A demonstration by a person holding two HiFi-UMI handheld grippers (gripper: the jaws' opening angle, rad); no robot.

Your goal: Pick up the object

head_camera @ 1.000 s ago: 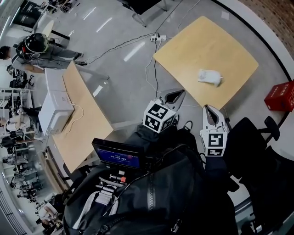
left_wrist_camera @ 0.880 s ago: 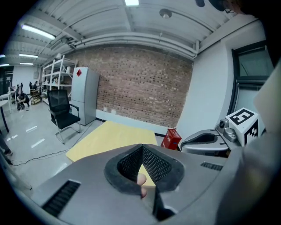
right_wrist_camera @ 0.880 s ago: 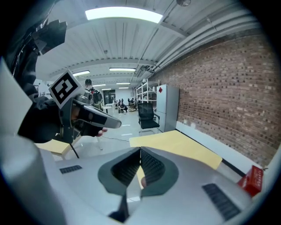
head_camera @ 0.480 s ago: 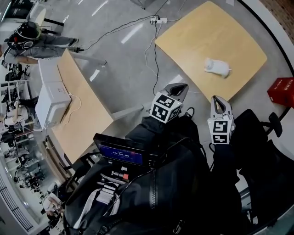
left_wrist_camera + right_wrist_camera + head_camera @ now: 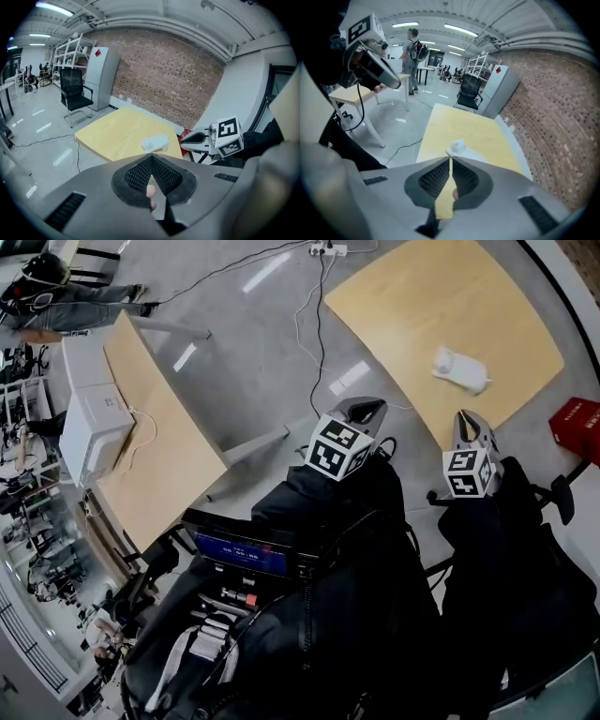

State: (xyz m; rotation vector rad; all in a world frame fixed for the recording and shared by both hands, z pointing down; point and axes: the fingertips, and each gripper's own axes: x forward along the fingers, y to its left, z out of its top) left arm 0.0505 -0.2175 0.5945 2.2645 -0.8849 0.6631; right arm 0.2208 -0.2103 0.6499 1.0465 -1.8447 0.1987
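The object [image 5: 461, 369] lay untouched toward the near edge of the tabletop [image 5: 403, 306], while the left gripper [image 5: 364, 412] and right gripper [image 5: 467, 421], jaws pressed together and empty, were held short of that edge, judged ready for an approach.

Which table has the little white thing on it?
The table at the head view's upper right: only the small white object lies on it. The other table, at left, carries a big white box.
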